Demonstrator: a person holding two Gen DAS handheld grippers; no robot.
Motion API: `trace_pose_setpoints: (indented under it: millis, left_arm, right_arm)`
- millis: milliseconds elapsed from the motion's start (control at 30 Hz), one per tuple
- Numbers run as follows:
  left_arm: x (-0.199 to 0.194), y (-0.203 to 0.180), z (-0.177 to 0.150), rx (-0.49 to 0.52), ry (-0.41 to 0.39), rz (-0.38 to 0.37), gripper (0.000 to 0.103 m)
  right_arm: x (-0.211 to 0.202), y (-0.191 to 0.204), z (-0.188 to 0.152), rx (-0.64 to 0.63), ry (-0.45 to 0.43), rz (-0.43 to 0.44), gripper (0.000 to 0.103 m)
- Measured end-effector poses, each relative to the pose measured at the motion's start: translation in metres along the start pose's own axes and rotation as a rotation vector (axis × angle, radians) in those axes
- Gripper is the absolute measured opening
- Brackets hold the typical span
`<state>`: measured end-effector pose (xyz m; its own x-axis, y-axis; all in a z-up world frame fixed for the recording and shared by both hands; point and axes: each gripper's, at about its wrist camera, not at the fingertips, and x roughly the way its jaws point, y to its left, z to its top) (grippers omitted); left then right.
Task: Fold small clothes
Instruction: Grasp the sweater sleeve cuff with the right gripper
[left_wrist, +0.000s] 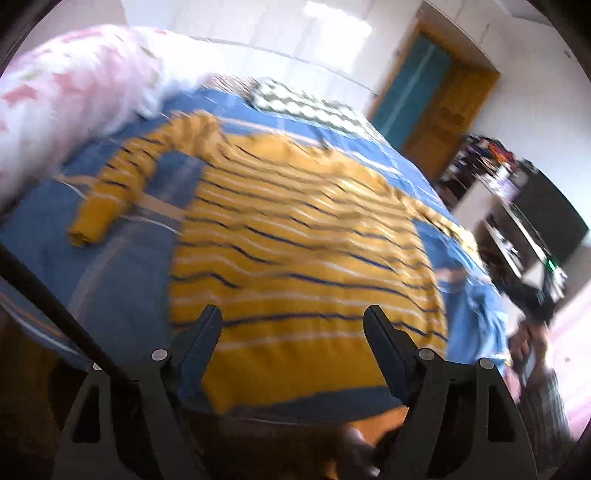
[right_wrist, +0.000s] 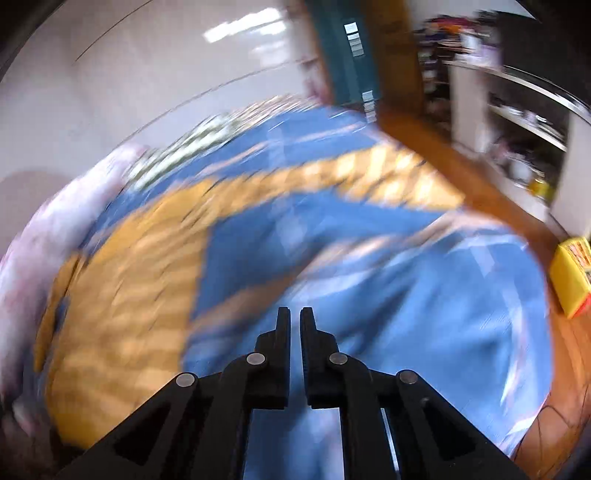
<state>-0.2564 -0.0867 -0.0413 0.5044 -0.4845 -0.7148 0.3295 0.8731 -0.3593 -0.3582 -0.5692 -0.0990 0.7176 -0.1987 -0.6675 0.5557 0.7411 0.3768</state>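
A mustard-yellow sweater (left_wrist: 295, 236) with thin dark blue and white stripes lies spread flat on the blue bedsheet (left_wrist: 122, 280), one long sleeve bent away toward the pink floral pillow (left_wrist: 66, 85). Its hem sits just below and between the fingers of the left gripper (left_wrist: 293, 325), which stand wide apart and hold nothing. In the blurred right wrist view the sweater lies to the left of the right gripper (right_wrist: 294, 317), whose fingers are almost together, empty, over the bedsheet.
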Motion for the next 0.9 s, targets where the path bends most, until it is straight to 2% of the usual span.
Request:
trace_pose_setpoints:
  millis: [67, 200, 367, 567, 700, 900]
  left_arm:
    - [0.012, -0.008, -0.003, 0.023, 0.033, 0.005, 0.078]
    - [0.031, -0.018, -0.003, 0.030, 0.068, 0.011, 0.078]
    - [0.044, -0.024, 0.002, 0.016, 0.094, 0.026, 0.078]
    - [0.056, -0.030, 0.004, 0.010, 0.125, 0.029, 0.078]
    - [0.060, -0.036, 0.002, 0.027, 0.134, 0.028, 0.078]
    - [0.065, -0.035, 0.001, 0.016, 0.153, 0.023, 0.078]
  right_arm:
    - [0.014, -0.031, 0.026, 0.121, 0.014, 0.032, 0.009]
    - [0.044, -0.093, 0.062, 0.363, 0.023, 0.056, 0.026]
    - [0.072, -0.131, 0.078, 0.490, 0.048, 0.019, 0.027]
    - [0.082, -0.151, 0.086, 0.523, 0.040, -0.043, 0.031]
    - [0.082, -0.157, 0.091, 0.506, 0.016, -0.075, 0.042]
    - [0.099, -0.155, 0.096, 0.466, 0.069, -0.071, 0.043]
